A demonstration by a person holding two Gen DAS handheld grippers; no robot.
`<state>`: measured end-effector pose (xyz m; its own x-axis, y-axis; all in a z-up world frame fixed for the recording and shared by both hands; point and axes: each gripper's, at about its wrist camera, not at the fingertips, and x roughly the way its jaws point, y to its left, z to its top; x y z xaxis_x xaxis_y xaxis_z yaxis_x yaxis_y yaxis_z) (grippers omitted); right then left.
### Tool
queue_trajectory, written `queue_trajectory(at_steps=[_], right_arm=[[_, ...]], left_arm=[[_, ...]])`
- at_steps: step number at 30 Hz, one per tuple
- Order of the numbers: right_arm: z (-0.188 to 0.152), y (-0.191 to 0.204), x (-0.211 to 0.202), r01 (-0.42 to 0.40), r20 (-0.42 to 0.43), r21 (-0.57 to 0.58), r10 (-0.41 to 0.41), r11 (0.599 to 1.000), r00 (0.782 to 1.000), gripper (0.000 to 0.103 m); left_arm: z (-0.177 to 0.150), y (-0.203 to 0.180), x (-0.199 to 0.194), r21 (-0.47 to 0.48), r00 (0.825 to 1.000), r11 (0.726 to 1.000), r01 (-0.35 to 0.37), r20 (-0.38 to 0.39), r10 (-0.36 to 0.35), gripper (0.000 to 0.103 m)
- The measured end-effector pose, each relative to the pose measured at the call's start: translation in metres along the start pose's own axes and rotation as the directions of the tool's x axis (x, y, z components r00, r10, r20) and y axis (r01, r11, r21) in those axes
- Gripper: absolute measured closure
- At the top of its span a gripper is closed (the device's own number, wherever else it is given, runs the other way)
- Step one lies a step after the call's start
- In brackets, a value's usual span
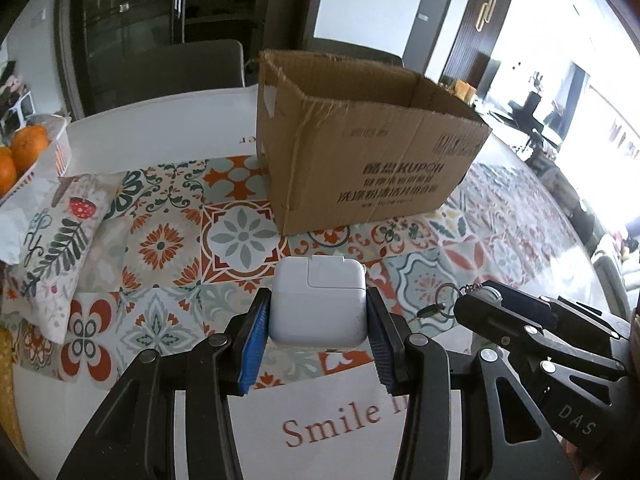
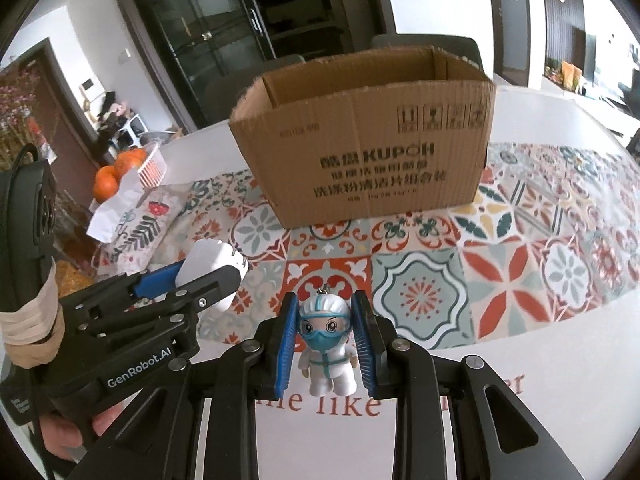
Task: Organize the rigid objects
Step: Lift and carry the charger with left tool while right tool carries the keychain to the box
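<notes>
- My left gripper (image 1: 318,314) has its fingers clamped on the flat sides of a white charger block (image 1: 319,300), lifted off the tabletop (image 1: 400,420); squeezing the broad faces should keep it from twisting.
- My right gripper (image 2: 325,346) has its fingers pressed against a small figurine keychain (image 2: 328,348), a masked figure in a white suit, held upright by its head with its legs hanging free.
- Its key ring (image 1: 448,300) pokes out past the right fingers in the left view.
- The cardboard box (image 2: 364,140) stands open-topped ahead on the patterned mat (image 2: 520,264), so I judge both items are headed in there.
- A basket of oranges (image 2: 120,172) sits well off to the left, out of my path.
</notes>
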<state>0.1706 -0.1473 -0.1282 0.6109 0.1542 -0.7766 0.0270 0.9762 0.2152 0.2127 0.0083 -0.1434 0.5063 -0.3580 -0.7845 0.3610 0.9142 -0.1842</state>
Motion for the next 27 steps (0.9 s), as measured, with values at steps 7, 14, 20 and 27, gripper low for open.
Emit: queue_trajectory(at_steps=[7,14,20,27], right_arm=[[0.012,-0.005,-0.024,-0.028,0.037,-0.047,0.03,0.999,0.999,0.075],[0.024,-0.009,-0.045,-0.051,0.079,-0.08,0.058,0.995,0.995,0.075],[0.036,-0.013,-0.059,-0.072,0.118,-0.097,0.083,0.993,0.99,0.075],[0.049,-0.016,-0.076,-0.084,0.162,-0.123,0.103,0.989,0.981,0.075]], left_arm=[[0.006,-0.014,-0.024,-0.043,0.998,0.999,-0.02,0.053,0.023,0.058],[0.015,-0.028,-0.046,-0.041,0.993,0.998,-0.042,0.111,0.047,0.058],[0.027,-0.04,-0.059,-0.039,0.987,0.997,-0.062,0.146,0.067,0.058],[0.041,-0.049,-0.068,-0.048,0.981,0.997,-0.065,0.182,0.073,0.058]])
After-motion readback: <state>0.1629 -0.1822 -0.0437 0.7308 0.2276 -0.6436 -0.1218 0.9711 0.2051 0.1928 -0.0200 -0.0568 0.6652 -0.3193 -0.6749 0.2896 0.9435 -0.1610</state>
